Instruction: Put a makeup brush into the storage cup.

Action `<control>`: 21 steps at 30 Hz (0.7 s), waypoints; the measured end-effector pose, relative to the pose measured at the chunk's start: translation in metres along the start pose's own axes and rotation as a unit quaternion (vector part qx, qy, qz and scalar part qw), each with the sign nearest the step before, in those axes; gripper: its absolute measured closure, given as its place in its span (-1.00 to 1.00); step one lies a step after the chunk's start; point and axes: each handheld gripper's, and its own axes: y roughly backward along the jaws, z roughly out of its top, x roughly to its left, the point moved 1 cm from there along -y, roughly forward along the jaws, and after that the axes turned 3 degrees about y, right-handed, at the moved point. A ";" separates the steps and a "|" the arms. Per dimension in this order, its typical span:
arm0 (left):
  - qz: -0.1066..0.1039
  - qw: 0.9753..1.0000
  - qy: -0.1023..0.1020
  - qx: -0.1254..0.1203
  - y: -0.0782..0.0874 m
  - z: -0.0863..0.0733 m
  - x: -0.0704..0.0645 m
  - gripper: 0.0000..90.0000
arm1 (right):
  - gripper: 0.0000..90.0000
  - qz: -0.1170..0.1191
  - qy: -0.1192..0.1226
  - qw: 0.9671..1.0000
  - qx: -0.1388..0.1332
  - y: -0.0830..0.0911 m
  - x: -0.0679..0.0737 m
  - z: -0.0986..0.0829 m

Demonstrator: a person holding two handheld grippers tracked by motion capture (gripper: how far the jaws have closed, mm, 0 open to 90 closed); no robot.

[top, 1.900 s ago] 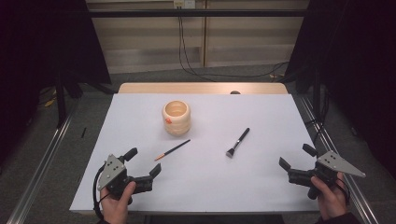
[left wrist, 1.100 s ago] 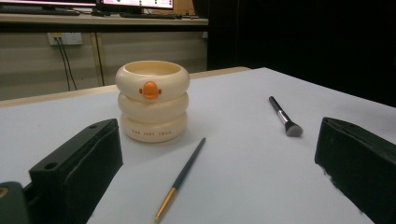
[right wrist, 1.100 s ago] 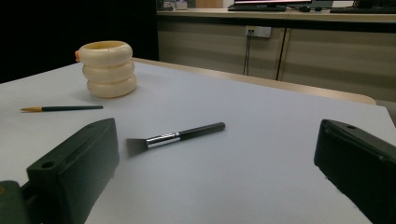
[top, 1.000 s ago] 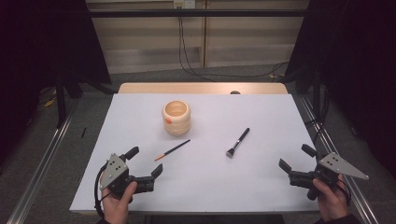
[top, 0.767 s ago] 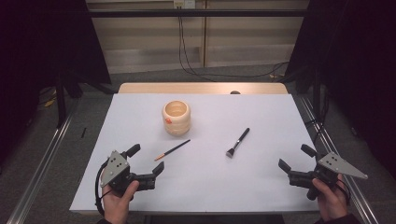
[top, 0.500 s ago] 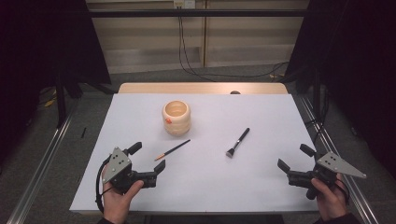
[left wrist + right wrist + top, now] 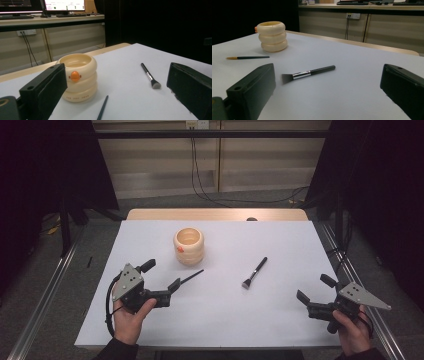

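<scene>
My left tool (image 7: 160, 276), spread, nears the thin pencil (image 7: 192, 277): light, stiff, rolls easily; I'd pinch mid-shaft. Right tool (image 7: 316, 290) spread too.

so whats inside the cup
Nothing shows inside the cup: the high view and the left gripper view show only its pale inner wall near the rim. The bottom is hidden by the wall, so a small item could lie there.

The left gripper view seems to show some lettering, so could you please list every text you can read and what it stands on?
Cream ringed cup: a line of small capitals along its bottom ring, too blurred to read.
Monitors on the desk behind: coloured marks on screen, too small to read.
Flat brush and thin brush: no lettering visible.
</scene>
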 end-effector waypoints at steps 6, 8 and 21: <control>-0.002 1.000 -0.003 -0.002 -0.009 0.007 0.002 -0.94 | -1.00 -0.003 0.000 1.000 -0.002 0.000 0.000 0.000; -0.007 1.000 -0.005 -0.010 -0.014 0.015 0.003 -0.94 | -1.00 -0.003 0.001 1.000 -0.002 0.000 0.000 0.000; -0.008 1.000 -0.010 -0.021 -0.038 0.038 0.012 -0.94 | -1.00 0.001 0.000 1.000 0.000 0.000 0.000 0.000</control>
